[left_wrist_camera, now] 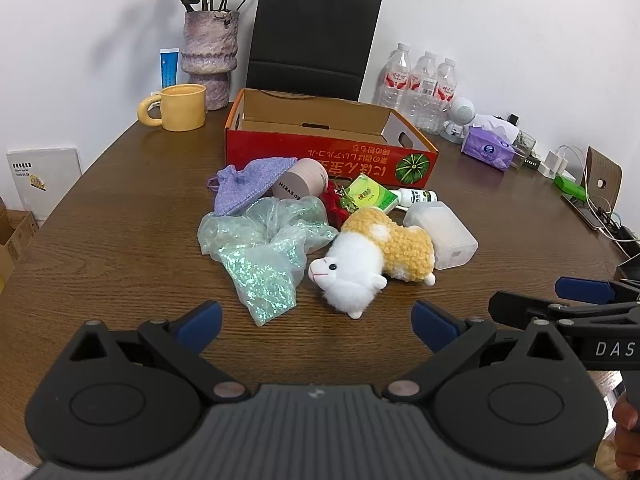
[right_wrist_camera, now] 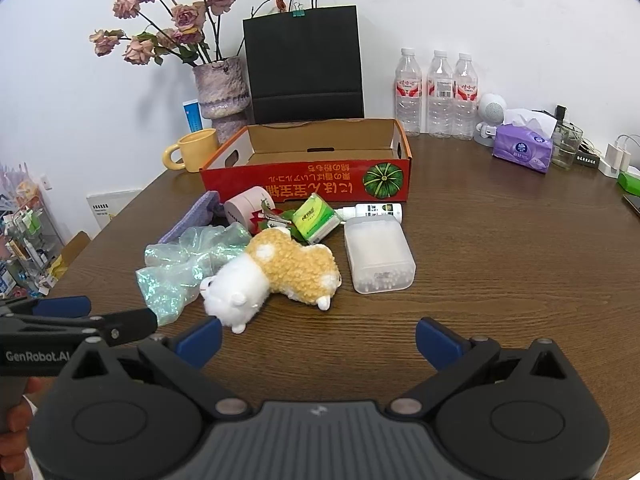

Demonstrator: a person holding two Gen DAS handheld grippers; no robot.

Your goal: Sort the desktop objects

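Note:
A pile lies on the brown table in front of an open red cardboard box (left_wrist_camera: 320, 160) (right_wrist_camera: 304, 182). It holds a white and yellow plush alpaca (left_wrist_camera: 372, 256) (right_wrist_camera: 276, 276), a shiny green plastic bag (left_wrist_camera: 260, 248) (right_wrist_camera: 180, 268), a purple knit pouch (left_wrist_camera: 248, 182), a pink jar (left_wrist_camera: 302, 184) (right_wrist_camera: 248, 204), a green tissue pack (left_wrist_camera: 370, 194) (right_wrist_camera: 316, 218), a small white bottle (left_wrist_camera: 416, 197) (right_wrist_camera: 378, 210) and a clear box of cotton swabs (left_wrist_camera: 444, 236) (right_wrist_camera: 378, 258). My left gripper (left_wrist_camera: 316, 322) is open and empty, just short of the alpaca. My right gripper (right_wrist_camera: 318, 340) is open and empty, also near the alpaca.
A yellow mug (left_wrist_camera: 180, 107), a vase of dried roses (left_wrist_camera: 210, 60), a black paper bag (left_wrist_camera: 312, 36), three water bottles (left_wrist_camera: 420, 84), a purple tissue pack (left_wrist_camera: 488, 152) and chargers with cables (left_wrist_camera: 568, 176) stand along the back and right edge.

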